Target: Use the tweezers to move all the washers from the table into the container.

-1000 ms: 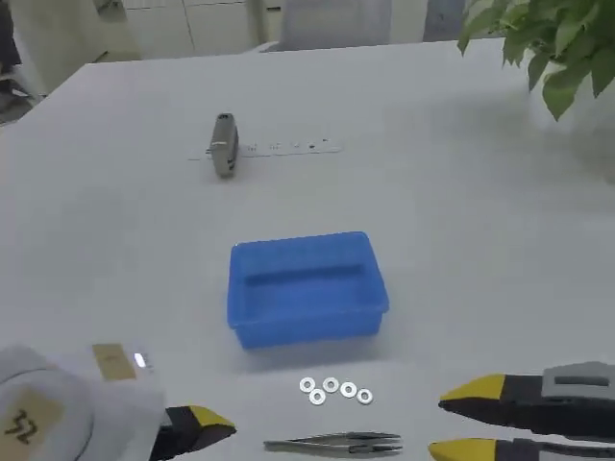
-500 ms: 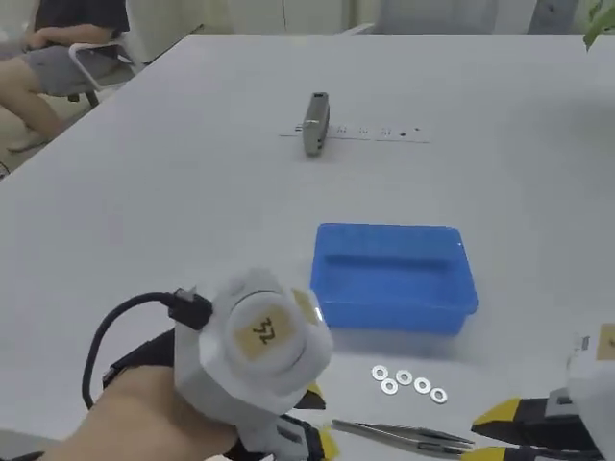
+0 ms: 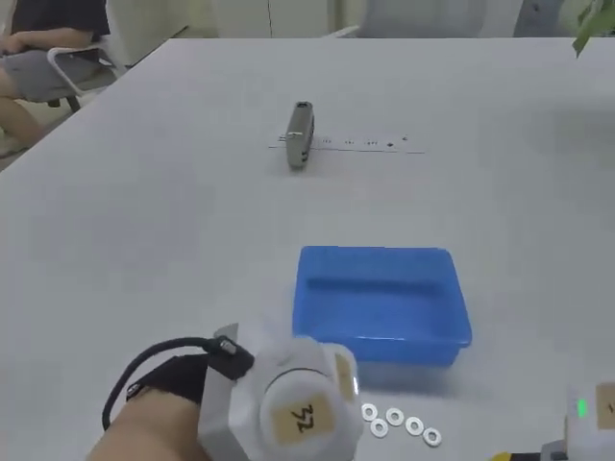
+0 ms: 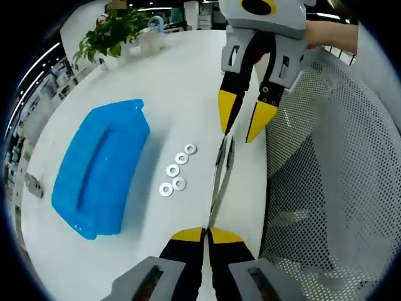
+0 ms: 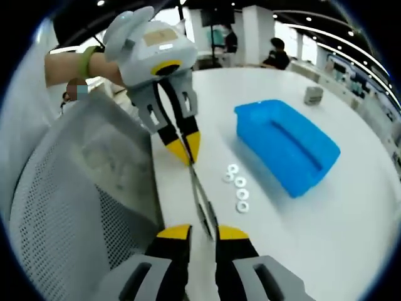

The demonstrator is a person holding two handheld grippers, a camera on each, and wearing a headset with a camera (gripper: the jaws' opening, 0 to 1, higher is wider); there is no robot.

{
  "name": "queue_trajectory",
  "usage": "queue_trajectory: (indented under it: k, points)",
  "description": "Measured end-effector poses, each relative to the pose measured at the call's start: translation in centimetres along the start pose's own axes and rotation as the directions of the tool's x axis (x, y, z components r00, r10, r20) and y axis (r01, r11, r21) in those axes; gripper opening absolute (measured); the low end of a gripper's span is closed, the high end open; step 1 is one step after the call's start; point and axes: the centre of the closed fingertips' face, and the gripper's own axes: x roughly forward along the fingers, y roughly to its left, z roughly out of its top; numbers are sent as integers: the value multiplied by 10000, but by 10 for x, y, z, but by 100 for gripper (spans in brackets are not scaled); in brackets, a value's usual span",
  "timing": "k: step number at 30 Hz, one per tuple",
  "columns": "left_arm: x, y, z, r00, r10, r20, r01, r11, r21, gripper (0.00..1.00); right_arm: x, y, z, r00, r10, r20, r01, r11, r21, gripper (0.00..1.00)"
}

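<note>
Left gripper view: the left gripper (image 4: 206, 236) has its jaws pressed together at one end of the tweezers (image 4: 219, 179); I cannot tell whether they nip it. The right gripper (image 4: 242, 119), jaws spread, faces it over the other end. Five washers (image 4: 177, 170) lie on the table (image 4: 182, 75) between tweezers and container (image 4: 97, 169).

Right gripper view: its own jaws stand apart, either side of the tweezers' end.

Head view: the washers lie near the blue container's near side; a grey block (image 3: 300, 134) sits farther back.
</note>
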Motion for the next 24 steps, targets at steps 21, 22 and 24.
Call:
queue_trajectory:
  k: [21, 22, 24]
  points:
    - [-78, -10, 65, 9637, -258, 2657, 9, 9956, 935, 0, 20, 0, 44, 9932, 940, 692, -776, 9746, -2100, 6]
    - [-81, -8, 66, 9647, -116, 2629, -156, 9948, 1011, 0, 20, -2, 49, 9919, 917, 881, -740, 9797, -1860, 7]
    - [-84, -3, 68, 9654, 5, 2609, -297, 9937, 1079, 0, 22, -4, 56, 9890, 954, 1133, -769, 9844, -1581, 6]
